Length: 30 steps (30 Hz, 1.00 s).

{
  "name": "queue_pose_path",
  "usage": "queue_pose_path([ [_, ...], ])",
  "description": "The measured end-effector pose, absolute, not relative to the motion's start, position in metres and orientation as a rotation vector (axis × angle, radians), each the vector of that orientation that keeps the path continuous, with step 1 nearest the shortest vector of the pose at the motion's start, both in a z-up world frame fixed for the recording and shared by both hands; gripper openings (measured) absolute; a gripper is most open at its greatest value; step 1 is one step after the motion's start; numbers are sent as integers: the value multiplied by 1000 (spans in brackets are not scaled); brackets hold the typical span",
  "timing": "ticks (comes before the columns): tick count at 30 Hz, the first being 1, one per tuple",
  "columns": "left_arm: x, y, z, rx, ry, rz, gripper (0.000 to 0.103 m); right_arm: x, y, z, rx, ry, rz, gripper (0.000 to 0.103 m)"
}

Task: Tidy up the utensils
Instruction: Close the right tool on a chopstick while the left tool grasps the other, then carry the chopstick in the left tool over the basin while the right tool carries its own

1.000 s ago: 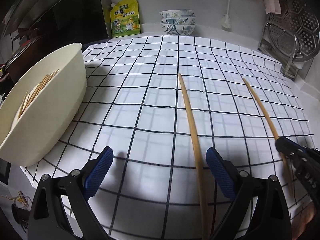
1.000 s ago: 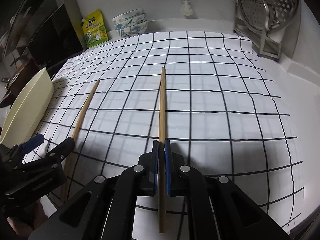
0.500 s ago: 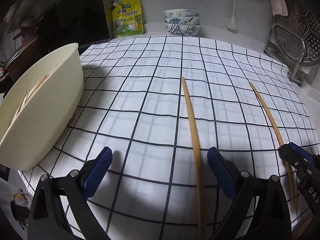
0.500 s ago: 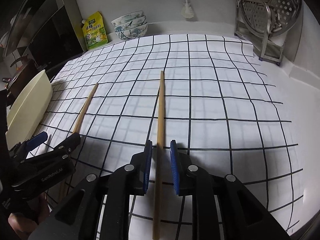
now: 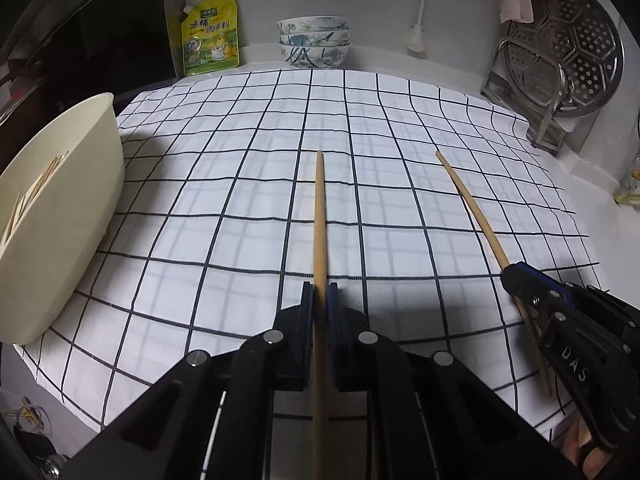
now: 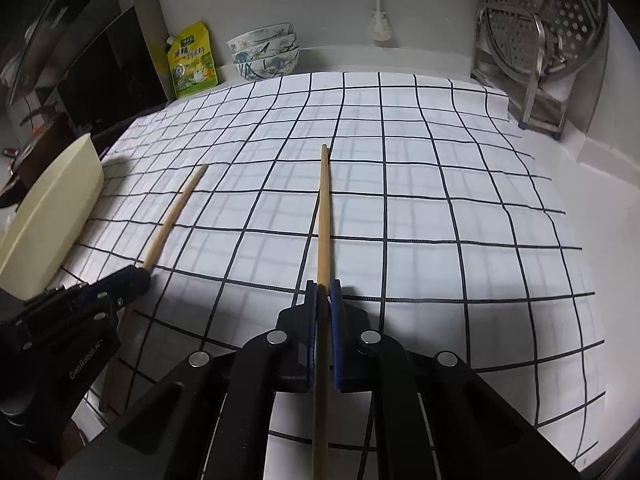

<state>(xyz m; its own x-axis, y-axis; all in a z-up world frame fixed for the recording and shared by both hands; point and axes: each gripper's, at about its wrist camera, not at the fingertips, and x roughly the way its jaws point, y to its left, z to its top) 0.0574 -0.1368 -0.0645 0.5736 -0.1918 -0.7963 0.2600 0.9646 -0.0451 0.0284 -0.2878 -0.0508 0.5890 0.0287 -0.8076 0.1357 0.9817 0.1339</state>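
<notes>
Each gripper is clamped on one wooden chopstick: the left gripper (image 5: 320, 300) holds the left chopstick (image 5: 319, 216), the right gripper (image 6: 324, 300) the right chopstick (image 6: 325, 216). Both sticks reach ahead over the checked cloth (image 5: 240, 208). A cream tub (image 5: 60, 216) with more sticks lies beyond, left of the left gripper.

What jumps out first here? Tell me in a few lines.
Two claws each pinch one chopstick over the checked cloth: the left claw grips the left chopstick, the right claw grips the right chopstick. A cream tub holding more chopsticks sits at the cloth's left edge.
</notes>
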Motion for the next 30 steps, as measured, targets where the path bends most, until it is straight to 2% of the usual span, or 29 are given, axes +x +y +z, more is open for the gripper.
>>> queue_pose_path([
  [10,44,-102,-34,59,867,-303,7,19,-282,-40,260,879,-4,6],
  [18,42,-44,20,-20,739,-302,7,21,-249,-13,240,811,16,6],
  [30,67,93,54,-89,655,-159,7,81,-97,43,261,747,272,6],
])
